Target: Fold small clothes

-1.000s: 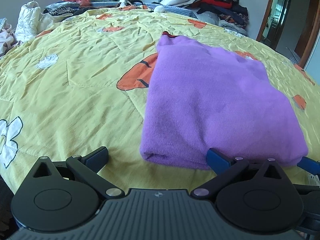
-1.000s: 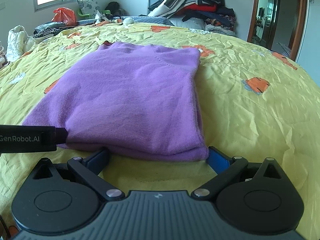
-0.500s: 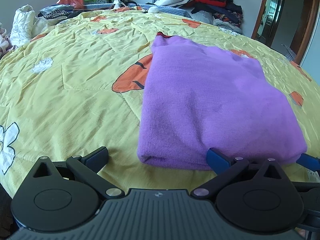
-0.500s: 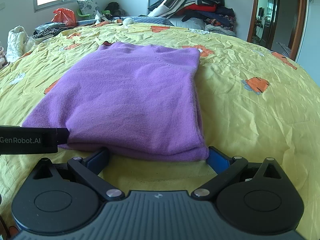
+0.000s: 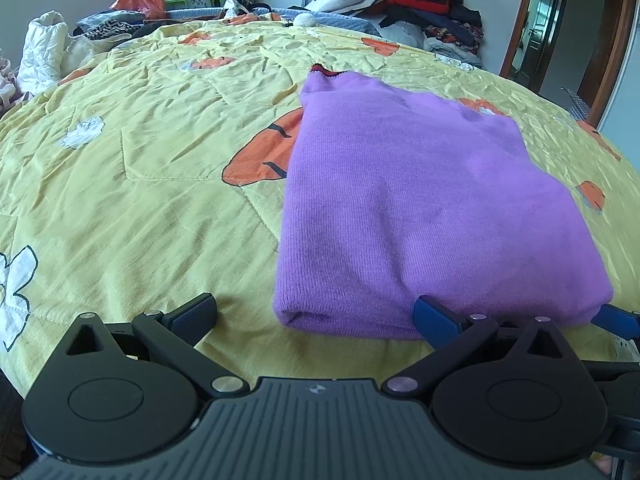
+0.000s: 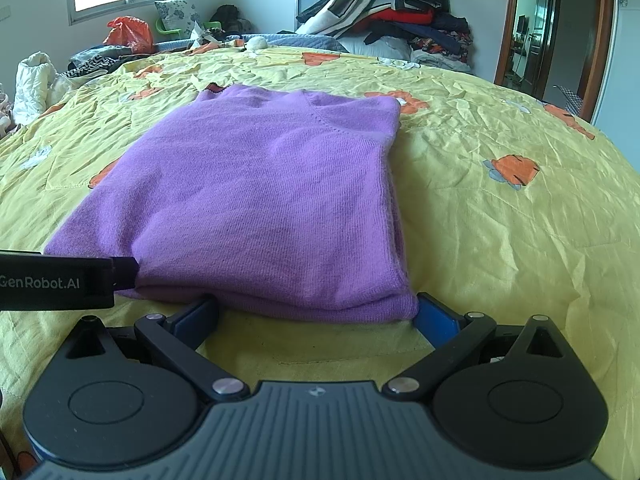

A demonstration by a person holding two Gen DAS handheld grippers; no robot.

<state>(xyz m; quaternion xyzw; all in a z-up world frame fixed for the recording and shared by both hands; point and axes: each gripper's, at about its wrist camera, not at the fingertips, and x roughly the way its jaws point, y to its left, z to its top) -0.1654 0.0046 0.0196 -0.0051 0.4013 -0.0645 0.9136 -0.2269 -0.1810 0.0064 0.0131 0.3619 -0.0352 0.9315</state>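
Left tongs (image 5: 314, 312): lower edge of frame, fingers spread wide, empty, low over the bed. Right tongs (image 6: 316, 312): lower edge of frame, likewise spread wide, holding nothing, their tips flanking the near hem of the sweater. Purple sweater (image 6: 268, 196): folded, flat on the yellow bedspread (image 6: 500, 224), centre frame; centre-right in the left view (image 5: 416, 208). Heap of clothes (image 6: 392, 20): upper right, at the far end of the bed.
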